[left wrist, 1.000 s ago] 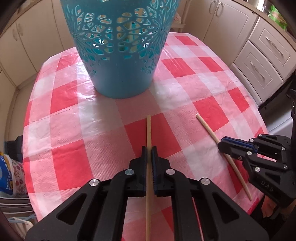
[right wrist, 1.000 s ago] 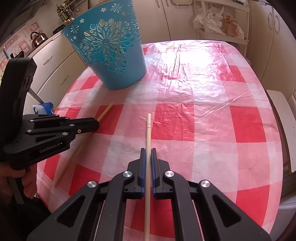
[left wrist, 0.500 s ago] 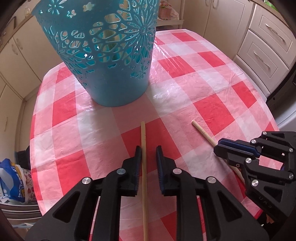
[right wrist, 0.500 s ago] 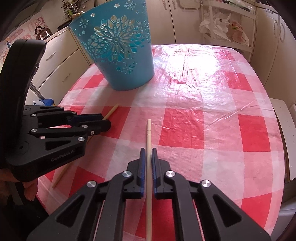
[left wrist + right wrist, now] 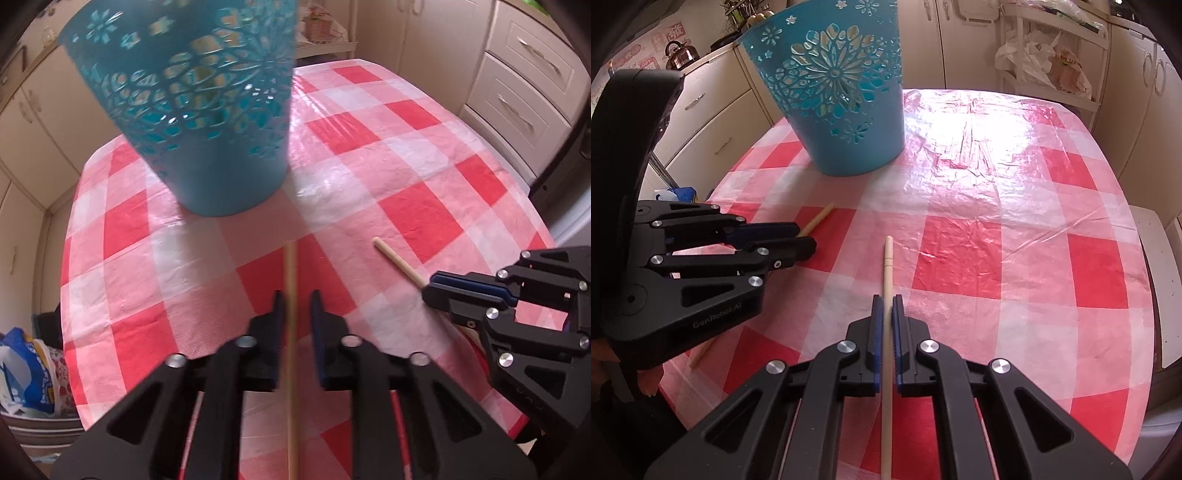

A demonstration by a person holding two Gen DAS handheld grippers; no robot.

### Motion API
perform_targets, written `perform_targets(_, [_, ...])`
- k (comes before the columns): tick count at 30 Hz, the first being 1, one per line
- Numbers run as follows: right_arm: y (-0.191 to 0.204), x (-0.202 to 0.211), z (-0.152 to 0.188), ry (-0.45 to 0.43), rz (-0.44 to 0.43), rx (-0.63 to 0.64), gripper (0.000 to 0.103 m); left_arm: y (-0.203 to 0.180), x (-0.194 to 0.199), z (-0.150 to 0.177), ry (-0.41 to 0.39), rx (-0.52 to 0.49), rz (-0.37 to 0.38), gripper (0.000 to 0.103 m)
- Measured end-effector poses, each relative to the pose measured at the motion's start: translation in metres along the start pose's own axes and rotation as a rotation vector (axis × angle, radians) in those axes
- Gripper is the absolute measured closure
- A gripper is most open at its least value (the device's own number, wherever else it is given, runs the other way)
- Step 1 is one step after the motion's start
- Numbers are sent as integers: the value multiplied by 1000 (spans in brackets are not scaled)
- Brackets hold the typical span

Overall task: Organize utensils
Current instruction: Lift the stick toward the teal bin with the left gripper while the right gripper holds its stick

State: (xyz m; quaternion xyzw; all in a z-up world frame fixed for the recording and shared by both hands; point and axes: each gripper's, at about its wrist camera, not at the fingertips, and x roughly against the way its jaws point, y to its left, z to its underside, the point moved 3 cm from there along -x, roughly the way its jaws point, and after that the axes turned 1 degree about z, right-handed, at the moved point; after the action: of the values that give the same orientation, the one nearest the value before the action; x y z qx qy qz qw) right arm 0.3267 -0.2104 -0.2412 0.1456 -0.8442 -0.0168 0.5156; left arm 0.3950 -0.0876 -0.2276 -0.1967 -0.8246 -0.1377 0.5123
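A teal cut-out basket [image 5: 207, 110] stands on the red-and-white checked table [image 5: 406, 206]; it also shows in the right wrist view [image 5: 846, 96]. My left gripper [image 5: 297, 299] is open, its jaws a little apart on either side of a wooden chopstick [image 5: 291, 332] that lies on the cloth. My right gripper [image 5: 884, 301] is shut on a second chopstick [image 5: 887, 266] and holds it low over the table. The right gripper [image 5: 439, 291] and its chopstick [image 5: 397, 260] show at the left wrist view's right side. The left gripper [image 5: 801, 238] shows at the right wrist view's left.
Cream cabinets [image 5: 517, 74] and drawers ring the table. A bag [image 5: 22, 373] sits on the floor at the left. A rack with plastic bags [image 5: 1049, 62] stands beyond the table's far edge. A kettle [image 5: 677, 53] is on the counter.
My left gripper has opened off its chopstick, which now lies on the cloth, and has drawn back and up. My right gripper has stayed shut on its chopstick and lifted slightly.
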Motion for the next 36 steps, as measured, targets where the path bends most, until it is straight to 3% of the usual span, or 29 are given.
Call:
perform_targets(5, [-2, 1, -1, 2, 3, -9, 96, -2, 0, -1, 8, -9, -6, 97])
perform_targets(9, [0, 0, -1, 1, 16, 17, 96, 2, -1, 0, 2, 16, -13, 89])
perform_targets(11, [0, 0, -1, 3, 17, 19, 97, 4, 0, 0, 1, 23, 1, 92])
perform_targets(12, [-1, 1, -1, 3, 12, 14, 97, 4, 0, 0, 3, 22, 10, 98])
perform_targets(14, [-2, 1, 0, 5, -7, -6, 97, 4, 5, -1, -8, 22, 16, 98])
perform_targets(23, [-4, 2, 0, 7, -18, -17, 97, 41, 65, -14, -161, 108, 38, 98])
perform_targets(36, [0, 2, 0, 1, 0, -11, 97, 92, 158, -29, -490, 250, 96, 98])
